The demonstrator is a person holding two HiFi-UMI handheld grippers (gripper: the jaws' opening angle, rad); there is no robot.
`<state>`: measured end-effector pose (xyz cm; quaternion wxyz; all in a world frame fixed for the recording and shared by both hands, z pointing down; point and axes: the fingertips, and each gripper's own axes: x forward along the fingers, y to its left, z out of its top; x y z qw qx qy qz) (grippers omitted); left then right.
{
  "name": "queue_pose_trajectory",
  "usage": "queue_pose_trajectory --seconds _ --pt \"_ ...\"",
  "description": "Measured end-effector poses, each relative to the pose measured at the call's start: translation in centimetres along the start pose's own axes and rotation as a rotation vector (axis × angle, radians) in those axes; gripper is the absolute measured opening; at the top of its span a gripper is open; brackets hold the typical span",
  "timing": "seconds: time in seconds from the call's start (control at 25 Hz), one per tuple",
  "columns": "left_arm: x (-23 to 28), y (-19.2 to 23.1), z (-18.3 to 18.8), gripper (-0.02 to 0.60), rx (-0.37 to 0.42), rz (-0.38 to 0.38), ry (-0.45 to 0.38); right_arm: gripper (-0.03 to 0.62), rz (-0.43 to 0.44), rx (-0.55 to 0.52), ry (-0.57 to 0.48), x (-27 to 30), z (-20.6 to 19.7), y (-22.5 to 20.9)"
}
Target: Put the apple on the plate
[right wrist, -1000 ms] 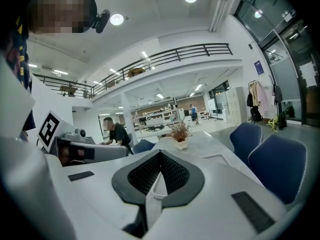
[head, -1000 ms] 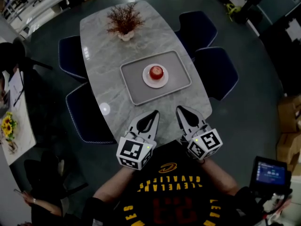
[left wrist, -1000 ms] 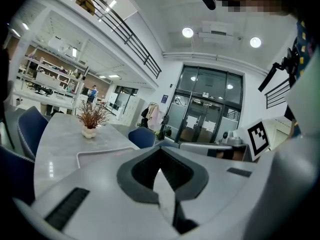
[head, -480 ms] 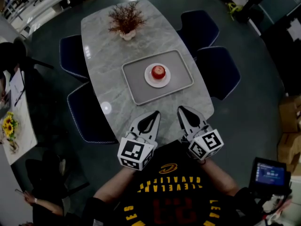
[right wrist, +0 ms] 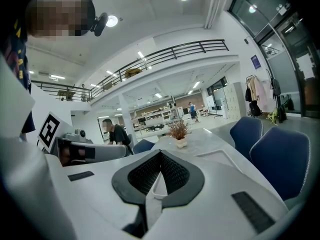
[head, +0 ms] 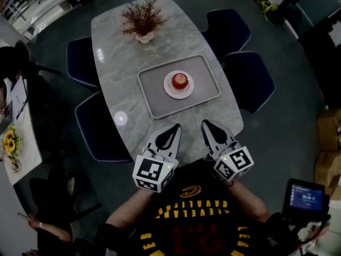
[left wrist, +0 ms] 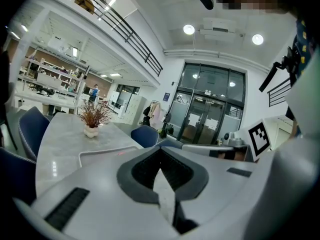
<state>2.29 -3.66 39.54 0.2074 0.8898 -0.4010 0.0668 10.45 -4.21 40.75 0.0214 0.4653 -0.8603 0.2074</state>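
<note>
In the head view a red apple (head: 180, 80) sits on a small white plate (head: 170, 88), which lies in the middle of a grey tray (head: 151, 97) on the marble table (head: 114, 63). Both grippers hover side by side over the table's near edge, well short of the tray. My left gripper (head: 175, 127) is shut with nothing in it, and so is my right gripper (head: 204, 124). In the left gripper view (left wrist: 161, 149) the jaws meet at the tips; the right gripper view (right wrist: 160, 153) shows the same. The apple is hidden behind the jaws in both gripper views.
A dried-plant arrangement in a white pot (head: 141, 19) stands at the table's far end. Dark blue chairs flank the table on the left (head: 98, 127) and right (head: 249, 80). Cardboard boxes (head: 327, 129) and a small screen (head: 306, 194) are at the right.
The grippers have stayed where they were. The view has shifted slightly, so the table and tray sit a little further right in the picture.
</note>
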Motion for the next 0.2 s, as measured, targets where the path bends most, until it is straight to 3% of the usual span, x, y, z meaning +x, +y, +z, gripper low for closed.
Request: queue_pose_trajectory --seconds 0.2 --pt "0.08 0.56 0.75 0.002 0.018 0.015 0.0 0.006 0.003 0.001 -0.003 0.21 0.35 0.07"
